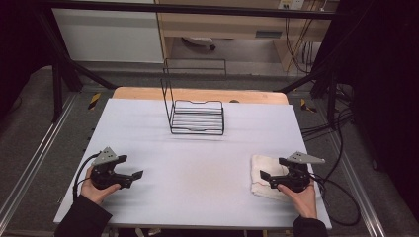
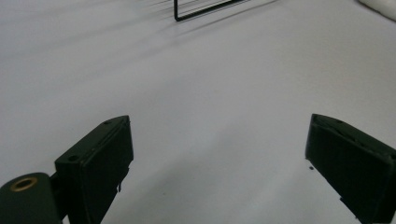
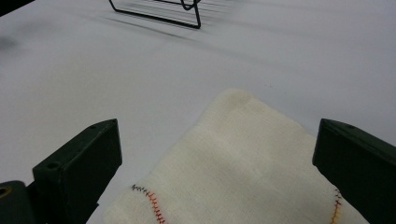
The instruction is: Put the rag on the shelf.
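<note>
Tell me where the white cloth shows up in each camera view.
High view: white cloth lower right on the table, under the right gripper.
Left gripper view: a white edge at the top right corner.
Right gripper view: bottom centre, between the open fingers.
Shared landmark: the black wire rack.

The high view is dim and soft, its corners falling to near black, while the pale grey-white counter (image 1: 197,148) catches even overhead light without glare. The black wire rack (image 1: 196,116) throws faint streaked shadows. Both gripper views are brighter, with the near black fingers (image 2: 95,170) slightly blurred.
</note>
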